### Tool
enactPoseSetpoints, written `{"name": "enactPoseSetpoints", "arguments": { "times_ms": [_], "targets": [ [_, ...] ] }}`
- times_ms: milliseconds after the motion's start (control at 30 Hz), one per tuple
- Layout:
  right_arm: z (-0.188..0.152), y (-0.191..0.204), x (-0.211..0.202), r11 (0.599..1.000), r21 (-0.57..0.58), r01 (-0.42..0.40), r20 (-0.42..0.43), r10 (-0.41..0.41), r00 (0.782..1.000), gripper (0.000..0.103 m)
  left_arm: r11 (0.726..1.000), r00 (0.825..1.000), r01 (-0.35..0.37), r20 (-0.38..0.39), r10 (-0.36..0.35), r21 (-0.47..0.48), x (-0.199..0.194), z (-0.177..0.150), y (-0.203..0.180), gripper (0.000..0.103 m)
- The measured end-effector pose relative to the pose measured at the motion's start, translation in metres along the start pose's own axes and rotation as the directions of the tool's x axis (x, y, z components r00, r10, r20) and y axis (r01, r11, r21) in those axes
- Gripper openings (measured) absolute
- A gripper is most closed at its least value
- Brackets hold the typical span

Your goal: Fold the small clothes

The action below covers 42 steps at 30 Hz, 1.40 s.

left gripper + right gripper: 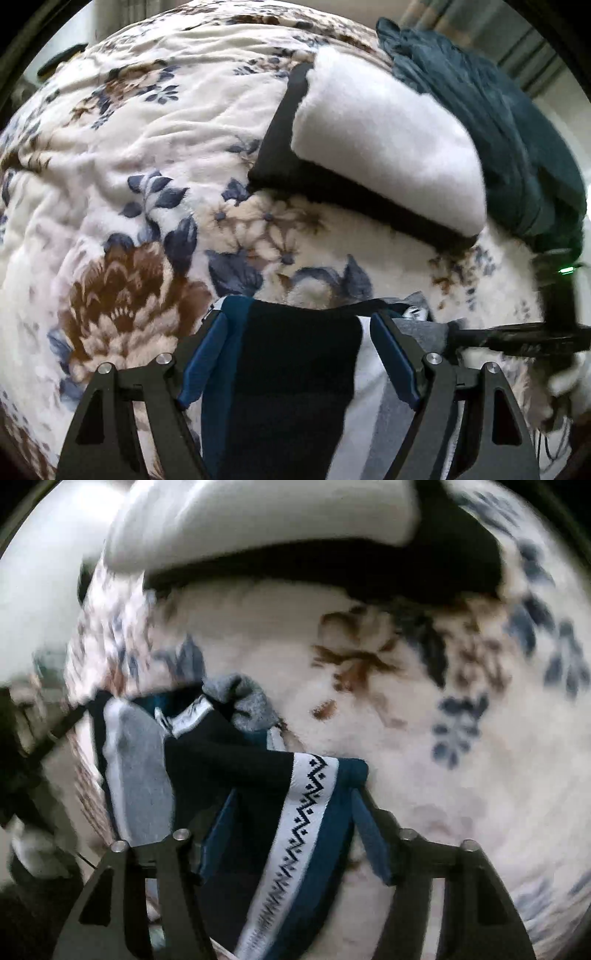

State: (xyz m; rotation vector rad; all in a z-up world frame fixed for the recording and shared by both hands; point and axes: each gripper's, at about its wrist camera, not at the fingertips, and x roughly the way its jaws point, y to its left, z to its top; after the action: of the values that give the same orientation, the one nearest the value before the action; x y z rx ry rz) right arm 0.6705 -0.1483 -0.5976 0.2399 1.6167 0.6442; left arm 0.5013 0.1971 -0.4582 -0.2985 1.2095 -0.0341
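A small sock, black, teal, grey and white with a zigzag band, lies on a floral fleece blanket (110, 147). In the left wrist view its black and teal part (295, 369) lies between the spread blue pads (207, 354) of my left gripper (299, 325), which is open. In the right wrist view the sock (258, 775) lies between the spread fingers of my right gripper (291, 801), also open; its grey toe (240, 698) points away. The right gripper's dark body shows at the right of the left wrist view (535, 339).
A folded white and black garment (380, 147) lies on the blanket beyond the sock; it also shows in the right wrist view (258, 520). A crumpled dark teal garment (498, 122) lies behind it at the right. Curtains hang at the far right.
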Motion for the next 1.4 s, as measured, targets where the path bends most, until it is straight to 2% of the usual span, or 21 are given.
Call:
{"name": "enactPoseSetpoints", "arguments": {
  "times_ms": [33,133,200,367,467,500,533,567,633,667,767,800,833,867,900,967,1033,1100,1233,1300,1400],
  "targets": [
    [-0.004,0.002,-0.011,1.0,0.009,0.002,0.077,-0.003,0.997,0.001,1.0,1.0,-0.007,0.001,0.007,0.006,0.002,0.0,0.0,0.078],
    [-0.014,0.007,-0.037,0.999,0.015,0.044,0.242,-0.046,0.969,0.001,0.999,0.999,-0.041,-0.002,0.041,-0.001,0.008,-0.001,0.005,0.078],
    [-0.018,-0.003,-0.052,0.998,0.06,0.029,0.293,-0.045,0.955,0.001,0.999,0.999,-0.042,-0.013,0.042,-0.019,0.011,0.0,0.01,0.078],
    [-0.029,-0.02,-0.056,0.993,0.119,-0.005,0.31,-0.033,0.95,0.001,0.996,0.998,-0.066,-0.009,0.066,-0.053,0.005,-0.002,0.019,0.078],
    [-0.03,-0.01,-0.027,0.982,0.19,0.007,0.232,-0.051,0.971,0.004,0.995,0.997,-0.073,-0.004,0.073,-0.069,-0.002,-0.007,0.024,0.078],
    [-0.036,-0.013,-0.026,0.975,0.221,-0.008,0.242,-0.047,0.969,0.004,0.994,0.997,-0.071,-0.004,0.071,-0.082,-0.006,-0.011,0.027,0.078],
    [-0.043,-0.02,-0.028,0.967,0.252,-0.042,0.255,-0.024,0.967,0.008,0.994,0.998,-0.063,-0.004,0.063,-0.092,-0.009,-0.014,0.03,0.078],
    [-0.051,-0.025,-0.029,0.956,0.282,-0.075,0.256,0.001,0.967,0.029,0.993,0.999,-0.052,-0.006,0.052,-0.101,-0.012,-0.018,0.033,0.078],
    [-0.064,-0.039,-0.025,0.93,0.342,-0.131,0.257,0.042,0.966,0.058,0.993,0.999,-0.043,-0.024,0.041,-0.107,-0.012,-0.025,0.037,0.078],
    [-0.07,-0.048,-0.017,0.907,0.377,-0.187,0.258,0.091,0.962,0.064,0.993,0.999,-0.043,-0.031,0.04,-0.107,-0.01,-0.028,0.038,0.078],
    [-0.074,-0.06,0.012,0.837,0.427,-0.342,0.262,0.247,0.933,0.064,0.992,0.998,-0.048,-0.037,0.044,-0.116,-0.005,-0.032,0.042,0.078],
    [-0.073,-0.057,0.018,0.839,0.421,-0.346,0.266,0.25,0.931,0.062,0.992,0.998,-0.048,-0.033,0.044,-0.117,-0.004,-0.032,0.042,0.078],
    [-0.072,-0.049,0.021,0.858,0.397,-0.327,0.282,0.225,0.933,0.043,0.992,0.999,-0.049,-0.027,0.046,-0.117,-0.003,-0.031,0.043,0.078],
    [-0.071,-0.04,0.021,0.885,0.36,-0.294,0.288,0.194,0.938,0.016,0.992,0.999,-0.047,-0.017,0.046,-0.115,-0.001,-0.029,0.042,0.078],
    [-0.072,-0.034,0.014,0.902,0.341,-0.265,0.317,0.155,0.936,0.016,0.992,0.999,-0.046,-0.009,0.045,-0.114,0.001,-0.027,0.042,0.078],
    [-0.078,-0.026,-0.003,0.908,0.327,-0.261,0.407,0.114,0.906,0.012,0.994,0.999,-0.053,0.001,0.054,-0.097,0.007,-0.021,0.042,0.078],
    [-0.082,-0.022,-0.015,0.914,0.324,-0.243,0.461,0.072,0.884,0.011,0.994,0.998,-0.07,-0.005,0.07,-0.083,0.017,-0.012,0.042,0.078],
    [-0.082,-0.021,-0.015,0.912,0.327,-0.249,0.47,0.071,0.88,0.011,0.993,0.997,-0.069,-0.027,0.066,-0.101,0.027,-0.007,0.046,0.08],
    [-0.073,-0.028,0.007,0.911,0.36,-0.2,0.381,0.052,0.923,0.013,0.989,0.997,-0.056,-0.068,0.047,-0.138,0.036,-0.003,0.057,0.081],
    [-0.076,-0.031,0.006,0.905,0.384,-0.185,0.343,0.046,0.938,0.029,0.989,0.998,-0.044,-0.056,0.037,-0.14,0.026,-0.006,0.058,0.081],
    [-0.091,-0.029,-0.012,0.907,0.356,-0.226,0.364,0.089,0.927,0.047,0.986,0.999,0.035,-0.035,-0.042,-0.165,0.0,-0.02,0.063,0.08]
  ]
}}
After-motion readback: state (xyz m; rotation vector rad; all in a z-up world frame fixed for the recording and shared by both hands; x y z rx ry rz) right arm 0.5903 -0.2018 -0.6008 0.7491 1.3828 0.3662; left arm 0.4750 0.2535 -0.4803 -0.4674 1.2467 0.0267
